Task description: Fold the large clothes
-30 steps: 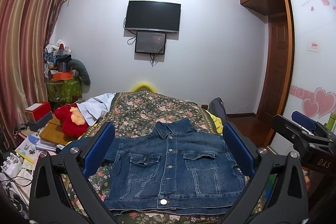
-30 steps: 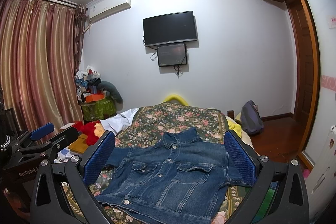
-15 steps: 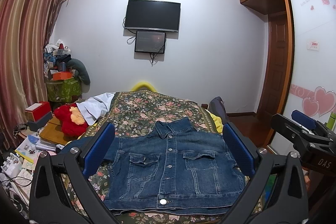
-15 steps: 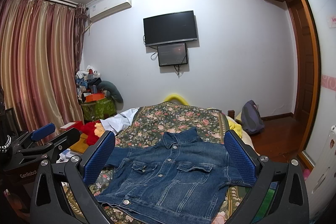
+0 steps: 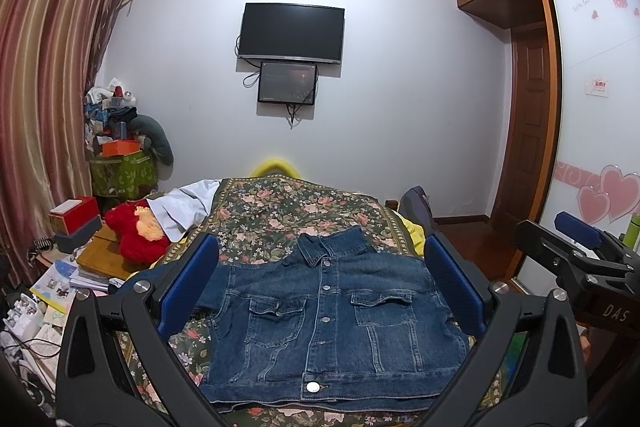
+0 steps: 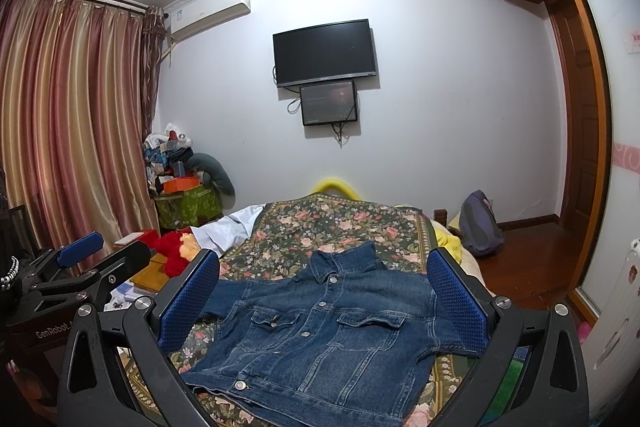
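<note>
**Denim jacket spread on the bed, both tools held wide above it**

A blue denim jacket (image 5: 332,319) lies face up and buttoned on the floral bedspread (image 5: 280,211), at the near end of the bed. Its collar (image 5: 332,247) points toward the far end, where a yellow headboard (image 5: 276,165) shows against the wall. Its hem sits at the near edge. The 2 chest pockets face upward. The sleeves are hard to trace; one seems to run off toward the left edge of the bed.

The left tool (image 5: 322,285) hovers above the jacket with its 2 blue-padded fingers (image 5: 188,283) spread wide, holding nothing. The right tool (image 6: 323,299) hangs beside it, equally wide apart and empty; neither touches the cloth.

A white garment (image 5: 184,203) lies at the far left edge of the bed, beside a red plush toy (image 5: 136,235) just off the bed on that side. A dark backpack (image 6: 480,223) rests near the far right corner. A television (image 5: 291,33) hangs on the wall beyond the far end, with a smaller screen (image 5: 287,83) just below it.
</note>
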The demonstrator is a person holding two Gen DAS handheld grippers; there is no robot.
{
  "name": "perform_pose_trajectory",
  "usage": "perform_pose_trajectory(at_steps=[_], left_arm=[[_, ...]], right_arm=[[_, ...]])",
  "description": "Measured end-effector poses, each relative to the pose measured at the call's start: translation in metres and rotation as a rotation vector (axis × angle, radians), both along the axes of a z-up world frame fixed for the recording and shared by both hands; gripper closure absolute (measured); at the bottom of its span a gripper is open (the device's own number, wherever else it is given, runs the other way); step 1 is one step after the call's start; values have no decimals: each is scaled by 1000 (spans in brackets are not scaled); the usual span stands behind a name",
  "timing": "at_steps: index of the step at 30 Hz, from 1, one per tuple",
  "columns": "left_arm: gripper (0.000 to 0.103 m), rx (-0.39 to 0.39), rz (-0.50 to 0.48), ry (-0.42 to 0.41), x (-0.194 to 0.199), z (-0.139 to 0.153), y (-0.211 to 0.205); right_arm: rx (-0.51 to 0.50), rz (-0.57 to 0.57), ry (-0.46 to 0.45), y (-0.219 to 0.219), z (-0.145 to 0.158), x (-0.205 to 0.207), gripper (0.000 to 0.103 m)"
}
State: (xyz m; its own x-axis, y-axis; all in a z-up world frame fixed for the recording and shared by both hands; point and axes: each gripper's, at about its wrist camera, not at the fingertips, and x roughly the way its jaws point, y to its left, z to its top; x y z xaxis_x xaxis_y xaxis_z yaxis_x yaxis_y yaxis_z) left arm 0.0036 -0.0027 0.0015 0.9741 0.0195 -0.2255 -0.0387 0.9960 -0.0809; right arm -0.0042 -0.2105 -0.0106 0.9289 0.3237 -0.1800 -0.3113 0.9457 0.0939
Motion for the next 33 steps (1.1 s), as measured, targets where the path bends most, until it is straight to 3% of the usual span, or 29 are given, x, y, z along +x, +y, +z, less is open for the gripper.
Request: perform_pose_trajectory(at_steps=[19, 25, 33], left_arm=[[0, -33, 34, 42, 24, -17, 20], [0, -74, 122, 110, 60, -36, 59], [0, -131, 303, 251, 118, -85, 146]], right_arm=[[-37, 11, 55, 15, -6, 23, 0], [-73, 27, 109, 35, -14, 56, 0], [-127, 71, 207, 72, -38, 131, 0]])
